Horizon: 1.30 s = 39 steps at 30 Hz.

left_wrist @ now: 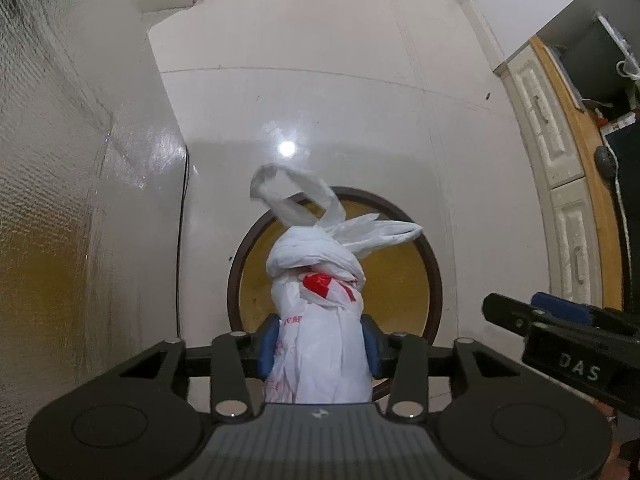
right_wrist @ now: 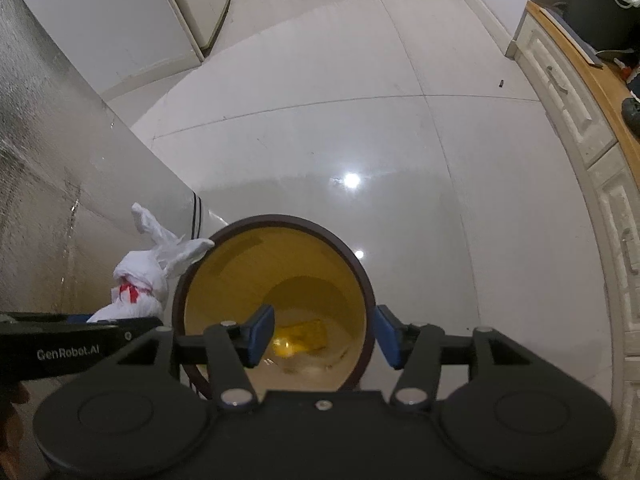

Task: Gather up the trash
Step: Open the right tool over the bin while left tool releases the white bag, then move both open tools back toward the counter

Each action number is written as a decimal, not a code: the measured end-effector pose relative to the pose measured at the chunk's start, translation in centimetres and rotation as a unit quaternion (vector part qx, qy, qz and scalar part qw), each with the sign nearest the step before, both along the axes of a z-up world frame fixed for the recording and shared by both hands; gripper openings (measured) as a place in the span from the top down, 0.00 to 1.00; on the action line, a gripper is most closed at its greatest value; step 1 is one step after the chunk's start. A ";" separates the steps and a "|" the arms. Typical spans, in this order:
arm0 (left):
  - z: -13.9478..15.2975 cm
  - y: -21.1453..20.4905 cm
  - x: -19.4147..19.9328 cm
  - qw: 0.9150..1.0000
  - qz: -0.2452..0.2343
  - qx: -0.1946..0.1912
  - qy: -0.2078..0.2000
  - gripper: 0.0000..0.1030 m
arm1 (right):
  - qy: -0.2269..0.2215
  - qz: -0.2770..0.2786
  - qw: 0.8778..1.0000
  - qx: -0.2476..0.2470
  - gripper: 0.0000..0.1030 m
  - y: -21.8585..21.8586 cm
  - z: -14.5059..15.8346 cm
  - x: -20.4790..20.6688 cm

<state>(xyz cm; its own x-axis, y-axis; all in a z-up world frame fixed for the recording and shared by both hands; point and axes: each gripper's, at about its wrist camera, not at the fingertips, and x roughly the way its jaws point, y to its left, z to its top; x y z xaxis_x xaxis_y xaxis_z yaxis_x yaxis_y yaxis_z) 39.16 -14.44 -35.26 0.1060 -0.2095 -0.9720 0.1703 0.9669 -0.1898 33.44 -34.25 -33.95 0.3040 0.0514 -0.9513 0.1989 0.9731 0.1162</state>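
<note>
My left gripper (left_wrist: 319, 346) is shut on a knotted white plastic trash bag (left_wrist: 320, 308) with red print, held above a round bin (left_wrist: 404, 280) that has a dark rim and a yellow inside. The bag (right_wrist: 136, 288) also shows at the left of the right wrist view, beside the bin's rim. My right gripper (right_wrist: 325, 334) is open, one blue pad inside the bin (right_wrist: 224, 280) and one outside its right wall. Yellowish scraps (right_wrist: 298, 340) lie at the bin's bottom. The right gripper (left_wrist: 560, 320) shows at the right of the left wrist view.
The bin stands on a glossy white tiled floor (right_wrist: 320, 140). A textured wall panel (left_wrist: 60, 200) runs along the left. A white cabinet with drawers (right_wrist: 576, 120) and a wooden top lines the right. A white door (right_wrist: 132, 28) is at the far left.
</note>
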 end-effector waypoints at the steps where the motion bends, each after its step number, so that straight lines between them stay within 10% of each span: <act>1: -0.1 0.0 0.0 1.000 0.001 0.003 0.002 0.40 | 0.001 0.002 1.000 0.000 0.43 0.0 0.0 -0.1; 23: 0.2 2.4 -1.2 0.996 0.002 0.083 0.018 0.03 | 0.017 0.011 1.000 -0.012 0.01 -0.7 1.1 -1.6; 39: 6.5 2.9 -3.6 0.996 0.007 0.083 -0.033 0.00 | -0.017 -0.011 0.999 -0.027 0.00 -1.5 5.6 -4.0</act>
<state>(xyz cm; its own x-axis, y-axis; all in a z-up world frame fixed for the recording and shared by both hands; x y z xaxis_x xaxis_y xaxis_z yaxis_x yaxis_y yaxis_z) 35.53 -11.56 -28.80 0.1729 -0.0454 -0.9839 0.1644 0.9863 -0.0166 29.47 -35.74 -28.34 0.3371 -0.0073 -0.9414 0.2180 0.9734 0.0705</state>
